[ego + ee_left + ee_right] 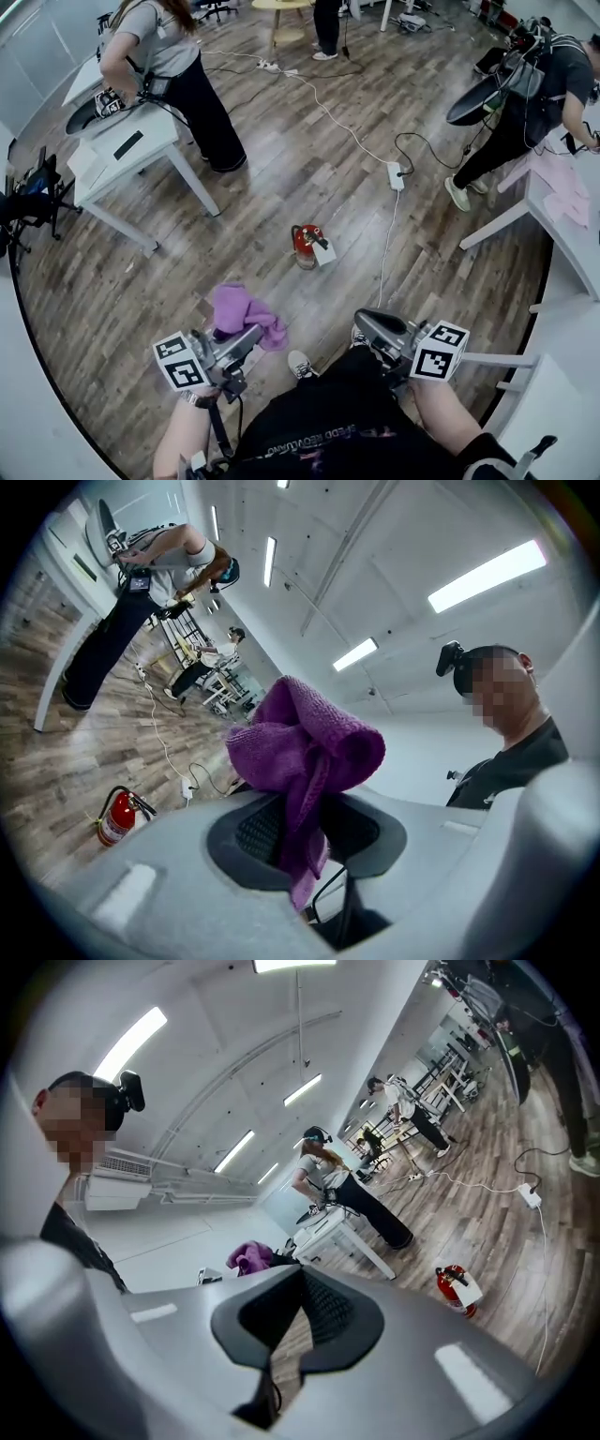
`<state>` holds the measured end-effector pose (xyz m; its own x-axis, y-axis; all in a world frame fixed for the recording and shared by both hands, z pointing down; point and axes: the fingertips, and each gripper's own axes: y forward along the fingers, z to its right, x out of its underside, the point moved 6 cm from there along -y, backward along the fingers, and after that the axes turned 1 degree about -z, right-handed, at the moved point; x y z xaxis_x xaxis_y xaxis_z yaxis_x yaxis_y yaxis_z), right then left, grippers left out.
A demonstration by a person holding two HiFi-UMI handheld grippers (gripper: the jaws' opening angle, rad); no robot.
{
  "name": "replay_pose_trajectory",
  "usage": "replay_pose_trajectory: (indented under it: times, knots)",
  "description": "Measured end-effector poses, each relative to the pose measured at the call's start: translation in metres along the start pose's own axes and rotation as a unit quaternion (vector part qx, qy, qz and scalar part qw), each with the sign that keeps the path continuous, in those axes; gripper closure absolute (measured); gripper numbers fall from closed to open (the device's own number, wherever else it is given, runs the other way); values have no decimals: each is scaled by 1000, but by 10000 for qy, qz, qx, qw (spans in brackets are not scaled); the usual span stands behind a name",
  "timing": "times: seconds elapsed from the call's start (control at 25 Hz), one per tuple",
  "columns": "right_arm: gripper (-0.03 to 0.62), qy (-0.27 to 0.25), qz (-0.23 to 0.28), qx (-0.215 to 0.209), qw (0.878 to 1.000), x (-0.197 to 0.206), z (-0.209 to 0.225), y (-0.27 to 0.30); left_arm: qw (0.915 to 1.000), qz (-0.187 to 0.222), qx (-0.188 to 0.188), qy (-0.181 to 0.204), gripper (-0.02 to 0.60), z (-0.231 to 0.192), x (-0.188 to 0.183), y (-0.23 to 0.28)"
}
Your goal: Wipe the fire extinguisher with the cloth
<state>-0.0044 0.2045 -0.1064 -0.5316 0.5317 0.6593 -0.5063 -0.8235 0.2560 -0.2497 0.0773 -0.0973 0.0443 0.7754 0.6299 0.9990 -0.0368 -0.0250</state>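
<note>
Grippers up front: the left gripper [305, 825] is pinching a crumpled purple microfibre cloth [305, 742], jaws narrowed onto the fabric. The right gripper [295, 1312] is showing jaws pressed together with nothing between them. Well ahead of both, the small red fire extinguisher [304, 244] is sitting on the wood-plank floor [281, 169], near a white cable [384, 248].
</note>
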Motion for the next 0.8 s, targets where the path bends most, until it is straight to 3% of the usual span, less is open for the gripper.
replay_pose_trajectory:
  times: [0.24,0.8]
  knots:
    - [591,-100,-199,14,9998,19,-22,-3,9996,118,188,-144,485,10,5,8]
    - [592,48,-52,271,9996,31,-21,-27,9985,-476,143,-223,485,21,46,11]
